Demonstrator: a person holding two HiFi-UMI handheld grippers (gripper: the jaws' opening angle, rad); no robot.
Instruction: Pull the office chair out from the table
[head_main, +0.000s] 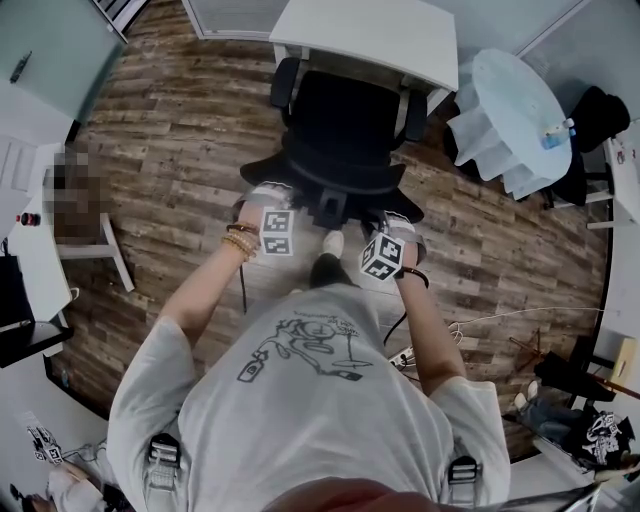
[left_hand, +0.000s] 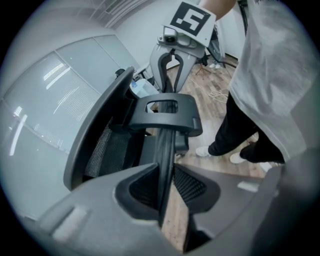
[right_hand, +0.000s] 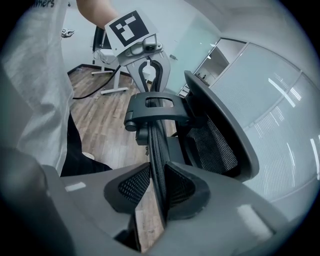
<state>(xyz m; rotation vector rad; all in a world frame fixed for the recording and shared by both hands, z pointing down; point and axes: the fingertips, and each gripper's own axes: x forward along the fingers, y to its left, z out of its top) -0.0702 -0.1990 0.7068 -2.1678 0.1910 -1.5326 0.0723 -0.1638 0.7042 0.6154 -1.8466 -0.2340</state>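
There is one black office chair (head_main: 340, 130) with two armrests (head_main: 284, 80), one white rectangular table (head_main: 370, 30), one round white table (head_main: 510, 100), one person (head_main: 300, 400), and two grippers, the left gripper (head_main: 266, 192) and the right gripper (head_main: 393, 224).

Black office chair (head_main: 340, 120); white table (head_main: 370, 30); brown plank floor (head_main: 180, 130); grey printed shirt (head_main: 300, 400).

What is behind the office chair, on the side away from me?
A white rectangular table stands there, its near edge close to the black mesh office chair. The tabletop covers whatever lies beneath it, so nothing under the table can be seen.
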